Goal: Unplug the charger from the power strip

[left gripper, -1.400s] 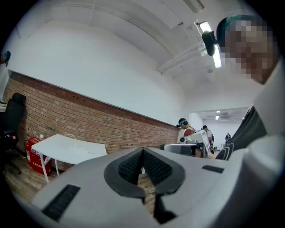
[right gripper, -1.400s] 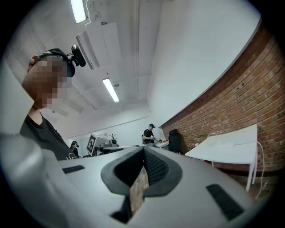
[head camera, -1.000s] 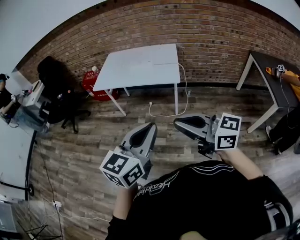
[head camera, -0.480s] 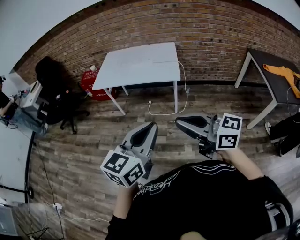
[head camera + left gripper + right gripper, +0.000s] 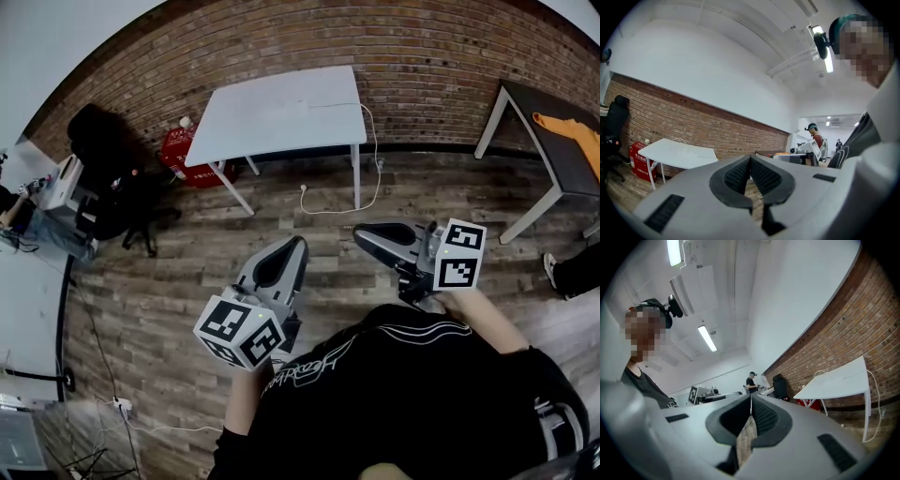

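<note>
The left tool (image 5: 294, 247) and the right tool (image 5: 362, 232) are held out in front of the person's black shirt (image 5: 403, 394), side by side above the wooden floor (image 5: 187, 281) and apart from each other. In each tool's own view the two ribbed pads meet at the tips with nothing between them, so both are closed and empty.

Well ahead of them a white surface (image 5: 272, 117) stands against the brick wall (image 5: 412, 56). A white cord (image 5: 377, 169) starts on its top near the right edge, hangs down past the right front leg and curls across the floor to a plug (image 5: 303, 189) lying under the surface's front edge. Whether a charger or a power strip lies on the white top cannot be made out.

A red container (image 5: 183, 157) sits on the floor beside the surface's left legs, near a black chair (image 5: 103, 145). At the lower left a small white block (image 5: 119, 405) with thin cords lies on the floor. A dark surface (image 5: 553, 155) at the right carries something orange (image 5: 574, 136).
</note>
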`<state>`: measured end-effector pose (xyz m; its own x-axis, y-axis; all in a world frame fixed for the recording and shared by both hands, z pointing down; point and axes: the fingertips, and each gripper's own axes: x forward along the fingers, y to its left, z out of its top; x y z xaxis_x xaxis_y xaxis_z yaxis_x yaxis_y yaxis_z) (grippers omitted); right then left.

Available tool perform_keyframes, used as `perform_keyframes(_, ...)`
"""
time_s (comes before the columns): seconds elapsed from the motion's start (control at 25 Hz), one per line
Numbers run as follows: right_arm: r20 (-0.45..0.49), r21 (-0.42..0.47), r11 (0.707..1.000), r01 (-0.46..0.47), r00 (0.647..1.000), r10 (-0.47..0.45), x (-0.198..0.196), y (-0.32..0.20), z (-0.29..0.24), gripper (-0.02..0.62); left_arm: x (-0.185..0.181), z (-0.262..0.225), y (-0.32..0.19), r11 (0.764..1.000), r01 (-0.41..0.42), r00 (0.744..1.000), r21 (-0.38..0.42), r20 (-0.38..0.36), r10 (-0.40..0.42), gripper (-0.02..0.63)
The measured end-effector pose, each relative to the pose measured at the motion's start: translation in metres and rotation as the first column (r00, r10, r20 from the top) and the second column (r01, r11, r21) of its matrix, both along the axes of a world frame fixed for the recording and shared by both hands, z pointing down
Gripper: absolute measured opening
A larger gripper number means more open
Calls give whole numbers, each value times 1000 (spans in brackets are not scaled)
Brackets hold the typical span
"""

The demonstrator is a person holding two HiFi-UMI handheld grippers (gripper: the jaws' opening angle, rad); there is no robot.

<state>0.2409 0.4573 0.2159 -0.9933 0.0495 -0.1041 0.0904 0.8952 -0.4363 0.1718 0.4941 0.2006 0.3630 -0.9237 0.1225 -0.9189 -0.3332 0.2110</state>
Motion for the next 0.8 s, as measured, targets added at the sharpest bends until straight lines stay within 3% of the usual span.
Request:
perform_keyframes(0.44,-2,29,997,70,998,-70,-55,-32,6,-2,-54,8,-21,997,75,997,11,5,-75,3)
perform_keyframes(0.8,-5,-1,993,120,993,-120,-120,-107,26,-2,-115,27,-97,992,124,992,-17,-21,-124,3)
